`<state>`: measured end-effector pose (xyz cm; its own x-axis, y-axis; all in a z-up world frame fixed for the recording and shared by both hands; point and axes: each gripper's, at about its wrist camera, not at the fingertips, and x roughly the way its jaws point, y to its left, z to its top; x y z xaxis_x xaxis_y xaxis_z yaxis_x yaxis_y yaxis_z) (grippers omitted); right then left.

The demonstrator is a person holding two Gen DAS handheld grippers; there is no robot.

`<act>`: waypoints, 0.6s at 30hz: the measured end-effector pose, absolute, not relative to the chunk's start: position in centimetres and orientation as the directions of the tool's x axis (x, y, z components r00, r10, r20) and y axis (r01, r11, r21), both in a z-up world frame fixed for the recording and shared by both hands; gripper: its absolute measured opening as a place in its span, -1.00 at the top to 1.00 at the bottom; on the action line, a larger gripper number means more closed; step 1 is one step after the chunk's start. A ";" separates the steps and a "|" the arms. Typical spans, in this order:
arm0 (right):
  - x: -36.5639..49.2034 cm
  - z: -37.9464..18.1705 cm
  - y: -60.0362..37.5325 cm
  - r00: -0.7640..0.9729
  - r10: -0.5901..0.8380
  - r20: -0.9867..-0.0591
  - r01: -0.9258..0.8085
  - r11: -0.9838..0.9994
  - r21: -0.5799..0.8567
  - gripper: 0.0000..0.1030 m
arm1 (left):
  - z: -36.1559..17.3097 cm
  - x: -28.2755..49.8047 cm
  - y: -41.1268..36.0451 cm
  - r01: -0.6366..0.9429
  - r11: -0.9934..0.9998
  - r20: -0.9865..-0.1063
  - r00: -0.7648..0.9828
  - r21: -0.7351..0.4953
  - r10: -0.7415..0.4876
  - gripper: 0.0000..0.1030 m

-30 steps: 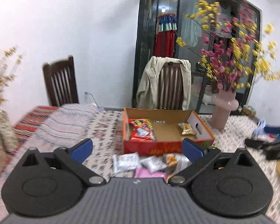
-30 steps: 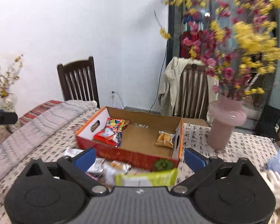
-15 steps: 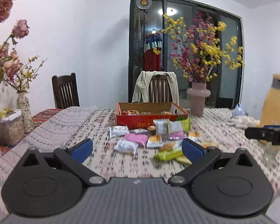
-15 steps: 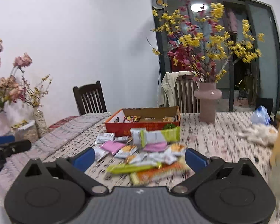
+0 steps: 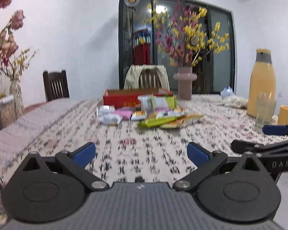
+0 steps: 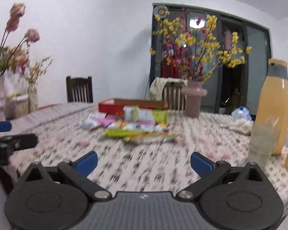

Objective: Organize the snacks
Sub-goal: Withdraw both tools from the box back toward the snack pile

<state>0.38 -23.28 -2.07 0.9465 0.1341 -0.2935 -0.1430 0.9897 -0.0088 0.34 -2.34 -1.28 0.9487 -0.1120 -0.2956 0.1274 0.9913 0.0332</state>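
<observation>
Progress: in the left wrist view most of the snack packets [image 5: 144, 113] lie loose in a heap at the centre of the frame, on the patterned surface [image 5: 144, 153], so by this judgement the sorting is at an early stage.
Box: the red cardboard box [image 5: 124, 97] stands just behind the heap, above centre; from this low angle its inside is hidden, so what it holds cannot be told now.
Loose pile: a long green packet [image 5: 159, 121] and an orange one lie at the near edge of the heap; white and pink packets sit to its left; an upright white-and-green pack [image 5: 157, 101] leans just in front of the box.
Left hand-held gripper [image 5: 141, 154]: released, its blue pads wide apart, holding nothing, low over the near part of the surface and well apart from the snacks.
Right hand-held gripper [image 6: 143, 162]: likewise spread and empty, at the bottom of its own frame, also far from the heap.
Left to do: by this judgement, nearly every packet in the heap still has to go into the box.
Change over the last second: both cameras were close over the box, where a red bag and a small yellow packet showed inside; since then both hand-held grippers have drawn back and down towards the near edge, empty throughout.
Bystanders: a pink vase of flowers [image 5: 185, 84], a tall yellow bottle [image 5: 262, 82] and a glass [image 5: 265, 111] stand at the right.
</observation>
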 end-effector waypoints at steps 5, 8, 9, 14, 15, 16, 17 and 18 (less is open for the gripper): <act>0.4 -2.8 -21.9 0.929 0.191 -0.316 -0.195 0.981 0.022 -1.00 | -1.4 0.7 -1.5 0.080 0.997 -0.301 0.951 0.016 -0.071 -1.00; 0.3 -2.7 -21.5 0.932 0.188 -0.310 -0.196 0.981 0.006 -1.00 | -1.5 1.0 -1.4 0.075 0.997 -0.318 0.946 0.017 -0.066 -1.00; 0.3 -2.7 -21.5 0.931 0.191 -0.311 -0.198 0.980 0.011 -1.00 | -1.5 1.0 -1.4 0.075 0.997 -0.318 0.946 0.020 -0.065 -1.00; 0.7 -2.6 -21.7 0.930 0.188 -0.317 -0.190 0.981 0.023 -1.00 | -1.3 1.2 -1.5 0.078 0.996 -0.314 0.947 0.030 -0.065 -1.00; 0.8 -2.6 -21.8 0.930 0.186 -0.318 -0.190 0.982 0.021 -1.00 | -1.3 1.4 -1.6 0.078 0.996 -0.313 0.948 0.034 -0.064 -1.00; 0.9 -2.6 -21.9 0.931 0.182 -0.317 -0.186 0.982 0.017 -1.00 | -1.3 1.5 -1.6 0.076 0.996 -0.311 0.948 0.039 -0.060 -1.00; 1.0 -2.6 -22.0 0.933 0.174 -0.315 -0.179 0.984 0.014 -1.00 | -1.2 1.8 -1.7 0.071 0.997 -0.308 0.950 0.043 -0.054 -1.00; 1.2 -2.5 -22.1 0.935 0.171 -0.312 -0.175 0.984 0.015 -1.00 | -1.2 2.1 -1.7 0.067 0.997 -0.306 0.951 0.044 -0.050 -1.00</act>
